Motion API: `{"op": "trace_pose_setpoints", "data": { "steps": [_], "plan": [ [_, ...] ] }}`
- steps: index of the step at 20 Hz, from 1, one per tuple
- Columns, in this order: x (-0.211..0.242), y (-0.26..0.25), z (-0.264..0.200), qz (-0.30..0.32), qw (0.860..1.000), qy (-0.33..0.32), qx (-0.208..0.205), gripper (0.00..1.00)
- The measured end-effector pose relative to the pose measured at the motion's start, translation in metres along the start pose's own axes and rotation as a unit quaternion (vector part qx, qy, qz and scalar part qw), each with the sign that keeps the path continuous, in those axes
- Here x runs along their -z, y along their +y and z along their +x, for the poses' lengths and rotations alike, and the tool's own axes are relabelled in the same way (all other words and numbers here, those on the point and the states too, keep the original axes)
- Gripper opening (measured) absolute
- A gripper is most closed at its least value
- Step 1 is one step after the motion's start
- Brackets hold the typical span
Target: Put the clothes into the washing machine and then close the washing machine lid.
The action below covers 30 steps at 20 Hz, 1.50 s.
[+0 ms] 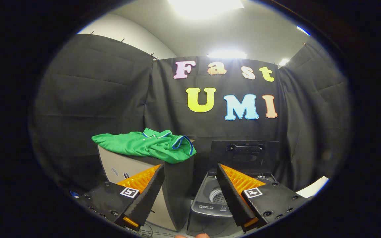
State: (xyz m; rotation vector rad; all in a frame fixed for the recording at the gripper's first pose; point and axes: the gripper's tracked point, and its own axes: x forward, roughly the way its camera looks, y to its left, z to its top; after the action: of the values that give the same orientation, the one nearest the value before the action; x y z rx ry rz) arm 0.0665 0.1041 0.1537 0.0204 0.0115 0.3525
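A green polo shirt (150,144) with blue-trimmed collar and sleeve lies crumpled on top of a tall box (134,165) beyond my left finger. To its right stands a small dark top-loading washing machine (210,206), its lid (244,153) raised upright against the back wall and its drum (217,195) showing. My gripper (190,178) is open, held back from both, with nothing between the fingers. The right finger (233,195) overlaps the washer's opening; the left finger (149,193) overlaps the box front.
Black cloth walls close the booth on three sides. A narrow gap separates the box from the washer. Cables (150,229) lie on the floor near the box's base. A pale surface (314,187) shows at the far right.
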Motion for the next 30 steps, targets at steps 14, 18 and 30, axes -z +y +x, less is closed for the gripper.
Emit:
{"op": "trace_pose_setpoints", "data": {
  "steps": [14,18,30],
  "plan": [
    [-0.082,0.106,0.144,0.003,0.992,0.108,-0.064,0.98],
    [-0.059,0.142,0.181,0.015,0.980,0.179,-0.084,0.98],
    [-0.022,0.193,0.253,-0.021,0.958,0.277,-0.065,0.98]
  ]
}}
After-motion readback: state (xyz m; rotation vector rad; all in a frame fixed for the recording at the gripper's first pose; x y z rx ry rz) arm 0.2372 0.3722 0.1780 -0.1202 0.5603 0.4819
